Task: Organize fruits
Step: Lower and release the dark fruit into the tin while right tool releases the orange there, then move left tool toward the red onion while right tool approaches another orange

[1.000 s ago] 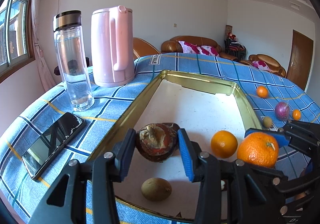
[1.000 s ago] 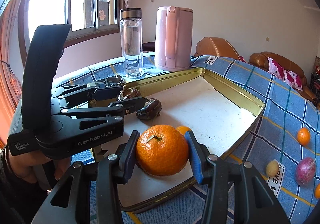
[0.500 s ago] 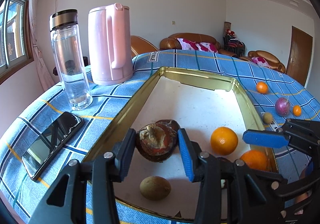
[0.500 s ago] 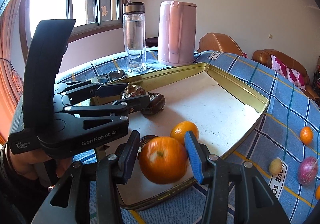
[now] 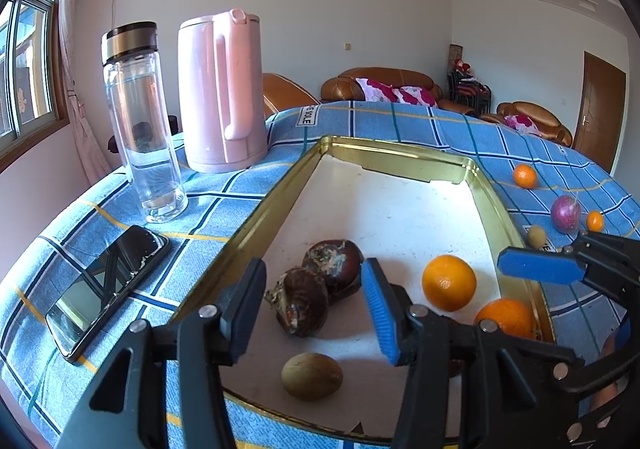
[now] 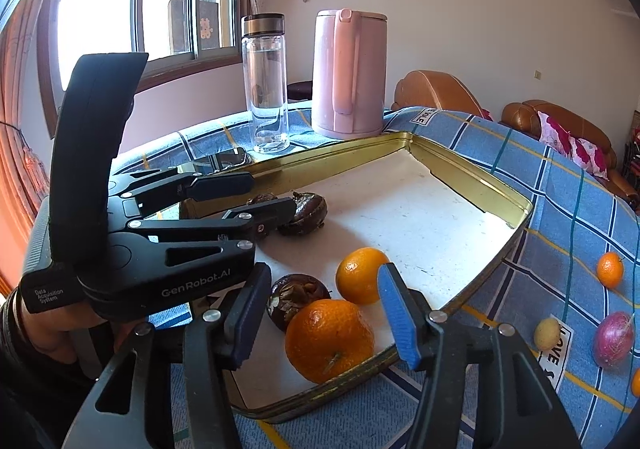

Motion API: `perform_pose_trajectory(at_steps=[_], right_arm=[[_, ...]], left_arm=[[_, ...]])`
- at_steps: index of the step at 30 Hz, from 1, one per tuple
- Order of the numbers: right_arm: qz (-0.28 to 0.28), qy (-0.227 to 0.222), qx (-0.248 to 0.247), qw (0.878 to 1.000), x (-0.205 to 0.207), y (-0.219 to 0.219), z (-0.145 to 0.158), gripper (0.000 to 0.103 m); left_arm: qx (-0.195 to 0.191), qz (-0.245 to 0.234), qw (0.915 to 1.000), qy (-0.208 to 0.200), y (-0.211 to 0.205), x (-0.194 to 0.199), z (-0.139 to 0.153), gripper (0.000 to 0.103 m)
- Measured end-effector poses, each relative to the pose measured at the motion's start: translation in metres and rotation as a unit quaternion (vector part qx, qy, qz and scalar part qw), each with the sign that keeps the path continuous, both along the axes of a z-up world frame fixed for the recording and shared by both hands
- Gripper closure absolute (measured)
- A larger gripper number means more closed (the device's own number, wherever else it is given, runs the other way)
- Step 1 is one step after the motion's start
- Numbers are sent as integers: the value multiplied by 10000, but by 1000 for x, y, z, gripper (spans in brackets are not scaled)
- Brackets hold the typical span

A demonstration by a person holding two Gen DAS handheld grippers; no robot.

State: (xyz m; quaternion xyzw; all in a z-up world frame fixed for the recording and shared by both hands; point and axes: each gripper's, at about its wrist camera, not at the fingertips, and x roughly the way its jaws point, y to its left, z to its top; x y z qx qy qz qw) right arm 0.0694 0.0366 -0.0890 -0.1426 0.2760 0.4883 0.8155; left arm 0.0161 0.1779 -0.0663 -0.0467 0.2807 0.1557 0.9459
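Your left gripper [image 5: 314, 301] has just been opening; the dark brown shrivelled fruit [image 5: 298, 300] lies free between its jaws in the gold-rimmed tray [image 5: 256, 225]. Your right gripper [image 6: 324, 315], angled down, has also just opened around the round orange mandarin [image 6: 329, 341], stem toward you.

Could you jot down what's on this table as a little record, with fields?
tray: gold rim, white floor
in tray: two oranges, three dark brown fruits, one kiwi
left gripper: jaws just opened, brown fruit between them, untouched
right gripper: jaws just opened around an orange
still on cloth: small oranges, purple fruit
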Motion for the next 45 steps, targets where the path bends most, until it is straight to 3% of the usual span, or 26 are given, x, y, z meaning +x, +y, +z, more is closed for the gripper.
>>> perform_pose_trajectory(at_steps=[8, 13, 20, 32, 45], right_arm=[[-254, 10, 107, 9996, 4, -7, 2, 33], [-355, -34, 161, 9992, 5, -11, 3, 29], [-470, -170, 207, 9985, 1, -20, 6, 24], [-623, -586, 59, 9963, -4, -37, 12, 24], [-1190, -781, 152, 9897, 15, -98, 31, 24]], left_arm=[[46, 93, 9999, -68, 0, -3, 2, 28], [80, 105, 9999, -90, -1, -3, 2, 25], [156, 199, 9996, -157, -2, -5, 4, 11], [306, 79, 9992, -257, -16, -6, 15, 1], [397, -490, 9966, -523, -63, 1, 48, 0]])
